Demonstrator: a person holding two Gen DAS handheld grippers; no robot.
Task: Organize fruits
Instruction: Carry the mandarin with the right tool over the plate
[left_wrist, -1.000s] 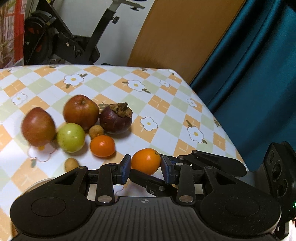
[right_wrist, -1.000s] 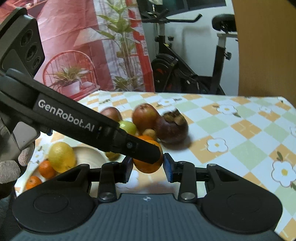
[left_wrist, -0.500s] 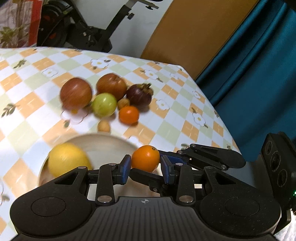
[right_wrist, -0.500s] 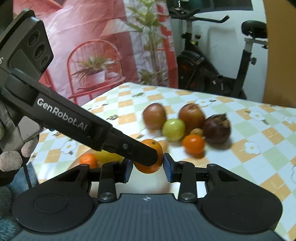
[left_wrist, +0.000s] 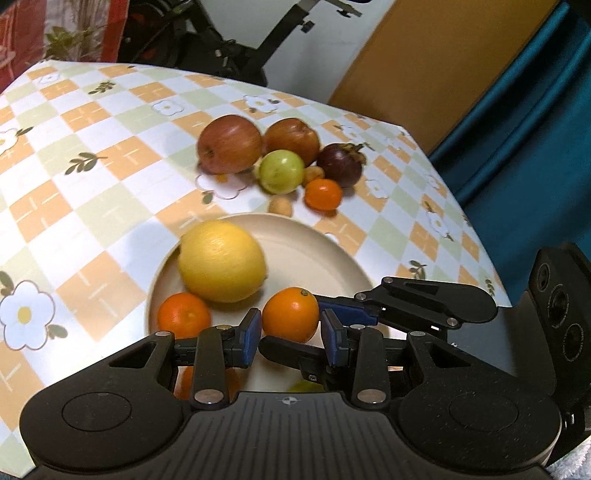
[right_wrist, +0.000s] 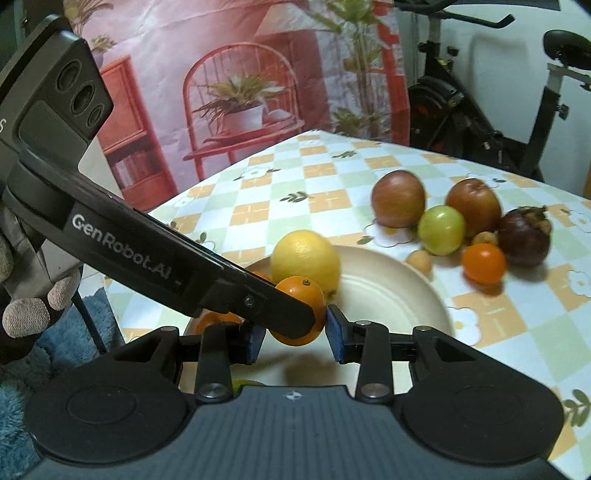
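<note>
A small orange (left_wrist: 290, 314) hangs just above the cream plate (left_wrist: 314, 251), gripped from two sides. My left gripper (left_wrist: 290, 330) is shut on it with its blue pads, and my right gripper (right_wrist: 295, 334) is shut on the same orange (right_wrist: 301, 301), crossing the left one. On the plate lie a large yellow citrus (left_wrist: 221, 266) and another small orange (left_wrist: 183, 315). Behind the plate sit two red apples (left_wrist: 229, 148), a green fruit (left_wrist: 281, 171), a dark mangosteen (left_wrist: 340, 164), a small orange (left_wrist: 323, 194) and small tan fruits (left_wrist: 279, 205).
The checked tablecloth (left_wrist: 92, 177) covers the table, whose right edge (left_wrist: 476, 236) drops off toward a teal curtain. An exercise bike (right_wrist: 480, 110) stands behind the far edge. A gloved hand (right_wrist: 26, 310) holds the left gripper at the near left.
Both grippers carried the orange together from beside the loose fruit back to a spot over the plate. The plate with the yellow citrus came into full view.
</note>
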